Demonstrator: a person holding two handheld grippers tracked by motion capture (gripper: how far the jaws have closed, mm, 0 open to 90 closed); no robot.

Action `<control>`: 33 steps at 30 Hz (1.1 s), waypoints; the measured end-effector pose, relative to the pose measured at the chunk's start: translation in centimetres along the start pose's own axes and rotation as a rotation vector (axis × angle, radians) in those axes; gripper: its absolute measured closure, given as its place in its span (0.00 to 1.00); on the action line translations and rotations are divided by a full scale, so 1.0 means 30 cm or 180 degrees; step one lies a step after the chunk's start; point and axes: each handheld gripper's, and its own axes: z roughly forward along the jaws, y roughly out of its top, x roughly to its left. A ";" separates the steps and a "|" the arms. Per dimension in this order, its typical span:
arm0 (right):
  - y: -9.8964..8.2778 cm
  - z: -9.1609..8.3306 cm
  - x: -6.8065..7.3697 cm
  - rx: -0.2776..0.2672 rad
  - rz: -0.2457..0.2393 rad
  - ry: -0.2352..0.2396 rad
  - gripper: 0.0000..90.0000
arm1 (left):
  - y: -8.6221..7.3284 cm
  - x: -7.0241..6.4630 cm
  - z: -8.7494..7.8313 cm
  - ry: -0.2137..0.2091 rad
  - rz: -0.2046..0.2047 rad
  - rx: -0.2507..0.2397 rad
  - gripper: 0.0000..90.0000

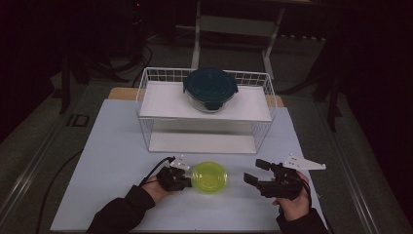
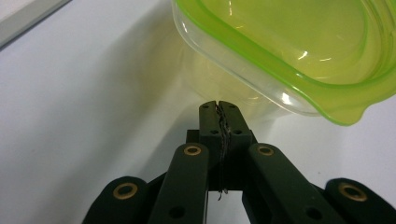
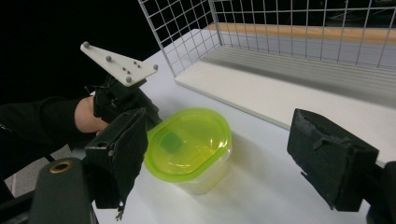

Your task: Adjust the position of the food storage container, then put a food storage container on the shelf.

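Observation:
A lime-green lidded plastic container (image 1: 209,176) stands on the white tabletop (image 1: 112,146) near its front edge. My left gripper (image 1: 187,180) is shut with nothing between its jaws. In the left gripper view its closed tips (image 2: 218,105) sit right at the container's clear side wall (image 2: 289,46), just under the green rim. Whether they touch the wall I cannot tell. Right of the container, my right gripper (image 1: 255,172) stands open and apart from it. In the right gripper view the container (image 3: 187,142) lies ahead between the two wide pads (image 3: 219,121), with the left gripper (image 3: 150,116) behind it.
A white wire rack (image 1: 146,92) with two shelves stands at the back of the table. On its upper shelf sits a glass container with a dark teal lid (image 1: 210,88). The rack's lower shelf (image 3: 280,93) lies just beyond the green container.

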 end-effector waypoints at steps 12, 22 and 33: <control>-0.002 0.003 0.001 0.0017 -0.0031 -0.0029 0.22 | -0.002 0.008 -0.050 -0.0018 -0.0093 -0.0058 0.88; -0.001 0.006 0.004 0.0013 -0.0084 -0.0049 0.22 | 0.020 0.037 -0.220 -0.0008 -0.0321 -0.0480 0.33; 0.006 0.017 0.009 0.0000 -0.0297 -0.0189 0.20 | 0.092 -0.019 -0.285 -0.0189 -0.0535 -0.0873 0.04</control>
